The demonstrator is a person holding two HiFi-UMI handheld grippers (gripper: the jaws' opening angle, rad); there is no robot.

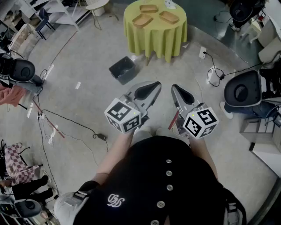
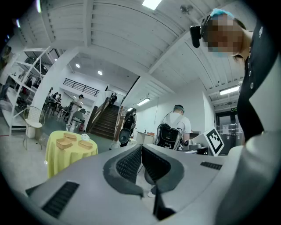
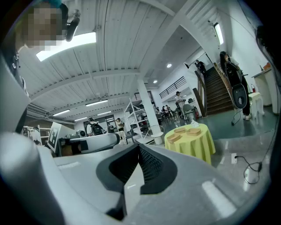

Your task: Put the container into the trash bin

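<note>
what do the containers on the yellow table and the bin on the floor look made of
Containers: matte tan, probably paper pulp or thin wood; too small to be sure. Trash bin: dark grey, smooth rigid walls, likely plastic.

The hands on the left tongs [image 1: 156, 84] and right tongs [image 1: 174, 88] are hidden under the marker cubes. Ahead of both tongs, a white thing [image 1: 169, 3] on the yellow table [image 1: 153, 39] is cut off by the top edge. The bin [image 1: 123, 69] ahead of the left tongs is dark inside, so its contents cannot be told.
</note>
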